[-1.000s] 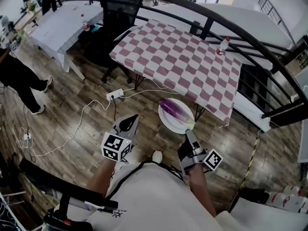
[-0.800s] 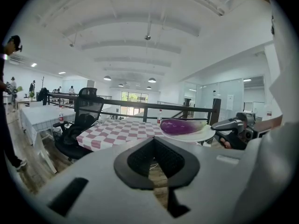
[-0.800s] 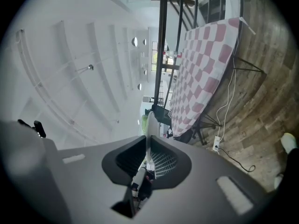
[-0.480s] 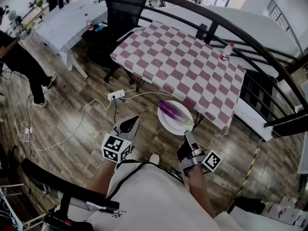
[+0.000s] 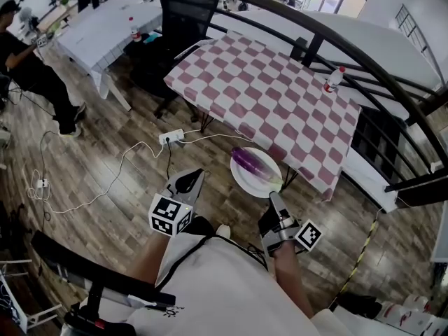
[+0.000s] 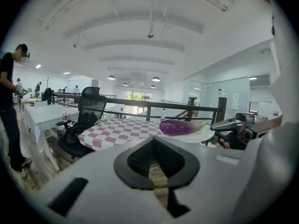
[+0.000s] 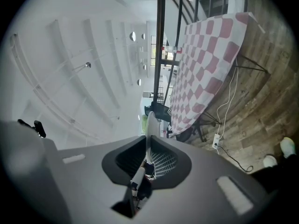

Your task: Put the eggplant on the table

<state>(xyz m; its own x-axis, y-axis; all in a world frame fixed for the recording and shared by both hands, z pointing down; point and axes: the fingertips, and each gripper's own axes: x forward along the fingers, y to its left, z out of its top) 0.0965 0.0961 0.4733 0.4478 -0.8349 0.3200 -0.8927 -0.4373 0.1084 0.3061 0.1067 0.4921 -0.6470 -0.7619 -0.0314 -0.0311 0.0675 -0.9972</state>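
While the right gripper (image 5: 273, 199) clamps the round white plate (image 5: 244, 183) carrying the purple eggplant (image 5: 250, 164), left gripper (image 5: 196, 175) closed, empty, a level reach to the far pink-checked table (image 5: 273, 96) seems next.

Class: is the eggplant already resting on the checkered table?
No, the eggplant lies on the plate held by the right hand-held gripper.

A black railing (image 5: 311, 47) and office chair (image 5: 178, 12) stand on wood-plank floor (image 5: 105, 152).
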